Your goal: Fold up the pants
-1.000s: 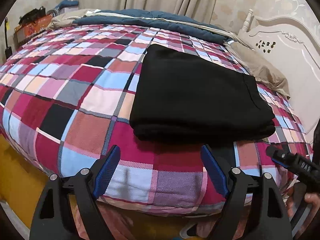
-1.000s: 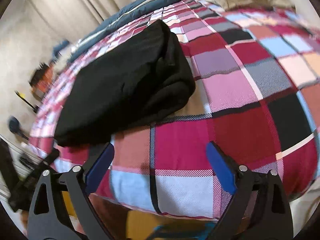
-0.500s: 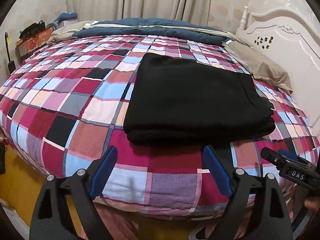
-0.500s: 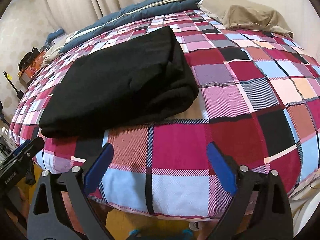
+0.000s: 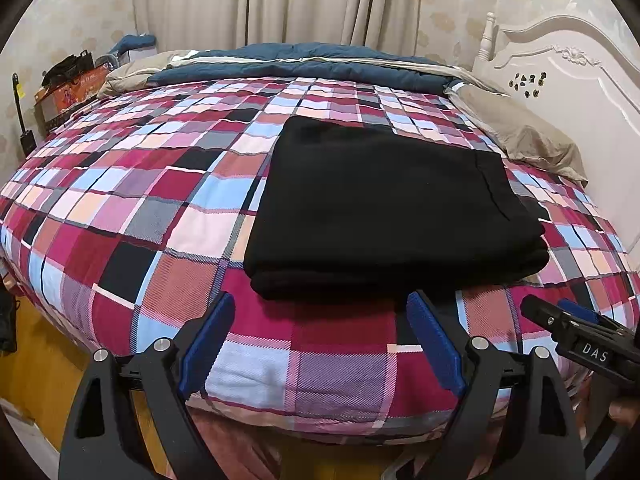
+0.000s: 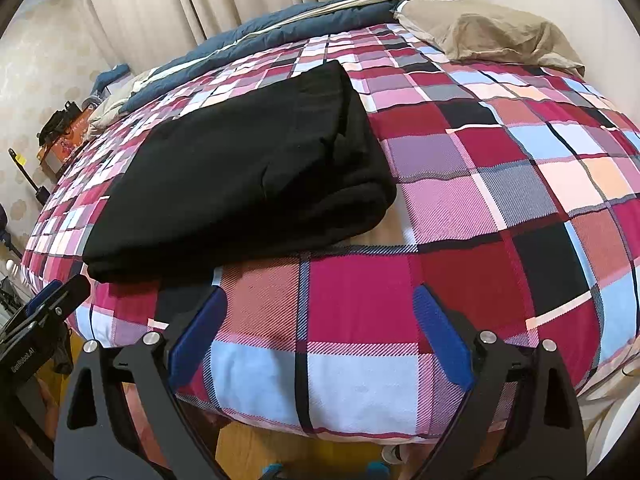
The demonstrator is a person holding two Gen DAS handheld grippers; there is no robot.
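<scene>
Your black pants (image 5: 384,208) lie folded into a flat rectangle on the plaid bedspread (image 5: 132,208), near the bed's front edge. In the left wrist view they sit at 12 o'clock from your left gripper (image 5: 320,320), jaws spread wide with only bedspread between them. Your right gripper (image 6: 320,308) also stands spread and holds nothing; the pants lie at its 10 o'clock. A tan pillow (image 5: 524,136) rests at 2 o'clock by the white headboard (image 5: 580,72).
</scene>
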